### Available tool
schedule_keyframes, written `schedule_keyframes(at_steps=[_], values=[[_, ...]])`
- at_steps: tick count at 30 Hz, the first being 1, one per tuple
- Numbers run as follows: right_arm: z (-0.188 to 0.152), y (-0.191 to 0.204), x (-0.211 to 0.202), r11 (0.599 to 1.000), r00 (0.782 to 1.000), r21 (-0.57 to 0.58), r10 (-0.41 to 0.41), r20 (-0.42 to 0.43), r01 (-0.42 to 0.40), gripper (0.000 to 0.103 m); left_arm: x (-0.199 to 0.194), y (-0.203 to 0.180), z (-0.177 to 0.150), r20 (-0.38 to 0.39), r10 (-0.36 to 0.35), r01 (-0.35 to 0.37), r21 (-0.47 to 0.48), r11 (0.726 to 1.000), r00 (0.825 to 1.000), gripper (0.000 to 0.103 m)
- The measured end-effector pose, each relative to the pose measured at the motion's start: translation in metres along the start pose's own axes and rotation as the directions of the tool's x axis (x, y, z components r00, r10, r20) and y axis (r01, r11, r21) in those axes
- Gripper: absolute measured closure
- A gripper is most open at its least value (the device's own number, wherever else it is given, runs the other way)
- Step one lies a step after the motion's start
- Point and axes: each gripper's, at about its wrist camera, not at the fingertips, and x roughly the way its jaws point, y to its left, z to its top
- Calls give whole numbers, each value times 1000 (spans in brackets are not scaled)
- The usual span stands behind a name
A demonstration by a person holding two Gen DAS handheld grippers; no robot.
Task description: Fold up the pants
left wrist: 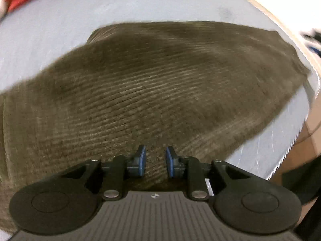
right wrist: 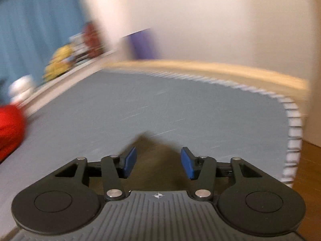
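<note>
Currently one pants (left wrist: 140, 92) on grey mat (left wrist: 60, 26); left gripper (left wrist: 155, 154), right gripper (right wrist: 158, 156) jaws apart, empty; red cloth (right wrist: 8, 132) at 9 o'clock.

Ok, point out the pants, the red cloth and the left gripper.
pants (left wrist: 152, 76): left wrist view, ribbed middle.
red cloth (right wrist: 9, 126): right wrist view, bulging front.
left gripper (left wrist: 155, 161): left wrist view, between blue pads.

No text, label, brand or number is readable; the blurred shelf items (right wrist: 60, 60) perhaps carry some.
</note>
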Motion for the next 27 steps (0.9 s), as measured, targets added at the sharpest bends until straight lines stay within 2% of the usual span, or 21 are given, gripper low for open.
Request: schedule_keyframes(at_steps=[1, 2, 3, 4, 7, 8, 10, 11, 12, 13, 14, 15, 16, 17, 19, 20, 21, 22, 24, 25, 27], values=[[-4, 10, 3, 998, 997, -27, 61, -40, -62, 46, -4, 1, -1, -2, -8, 8, 8, 1000, 1000, 78], [-7, 16, 9, 992, 990, -48, 108, -92, -112, 39, -8, 9, -3, -6, -38, 38, -35, 999, 999, 78], [-12, 25, 15, 984, 975, -62, 155, -158, -167, 38, -13, 20, -2, -6, -64, 63, -99, 993, 998, 78], [-17, 31, 19, 977, 959, -56, 189, -211, -205, 38, -24, 33, 0, 33, -75, 79, -156, 985, 997, 77], [-28, 43, 29, 968, 931, -75, 206, -301, -239, 38, -58, 67, 8, 170, 22, 19, -236, 971, 985, 74], [-29, 48, 28, 966, 927, -92, 202, -315, -242, 37, -71, 87, 9, 206, 73, -6, -306, 952, 976, 74], [-34, 53, 33, 963, 921, -147, 164, -353, -228, 36, -91, 125, 6, 246, 156, -35, -433, 901, 957, 74], [-34, 57, 29, 963, 921, -167, 139, -364, -211, 36, -100, 147, 2, 259, 209, -51, -509, 859, 943, 74], [-35, 57, 32, 964, 919, -176, 121, -375, -199, 36, -106, 166, -3, 257, 253, -67, -566, 821, 933, 74], [-37, 56, 34, 966, 915, -178, 108, -388, -189, 36, -105, 185, -10, 214, 296, -109, -612, 783, 931, 74], [-42, 59, 37, 968, 912, -179, 93, -400, -177, 36, -98, 205, -16, 125, 334, -176, -653, 737, 934, 81], [-47, 59, 41, 971, 908, -179, 75, -412, -161, 36, -85, 228, -31, 32, 333, -209, -720, 661, 942, 101], [-48, 57, 44, 974, 904, -177, 55, -424, -142, 36, -78, 244, -43, 6, 293, -181, -774, 607, 956, 101], [-49, 56, 45, 976, 902, -174, 43, -429, -129, 36, -76, 253, -52, 27, 253, -128, -809, 574, 967, 100], [-51, 49, 43, 982, 901, -161, 19, -433, -98, 35, -87, 244, -47, 23, 293, -165, -782, 600, 956, 101], [-50, 46, 43, 985, 903, -150, 13, -430, -85, 35, -95, 233, -43, 26, 332, -193, -770, 609, 943, 100], [-48, 42, 42, 989, 906, -132, 9, -424, -72, 34, -103, 225, -39, 54, 351, -187, -764, 618, 935, 92], [-45, 38, 41, 991, 909, -119, 7, -416, -62, 34, -112, 213, -34, 119, 352, -148, -749, 646, 928, 89], [-43, 30, 37, 994, 920, -103, -7, -391, -36, 33, -117, 198, -19, 187, 344, -120, -703, 701, 920, 77], [-41, 26, 35, 996, 926, -92, -16, -378, -20, 33, -116, 189, -14, 190, 352, -137, -678, 722, 917, 76], [-39, 17, 36, 998, 932, -60, -20, -362, -3, 33, -108, 180, -12, 163, 343, -154, -666, 730, 925, 76]])
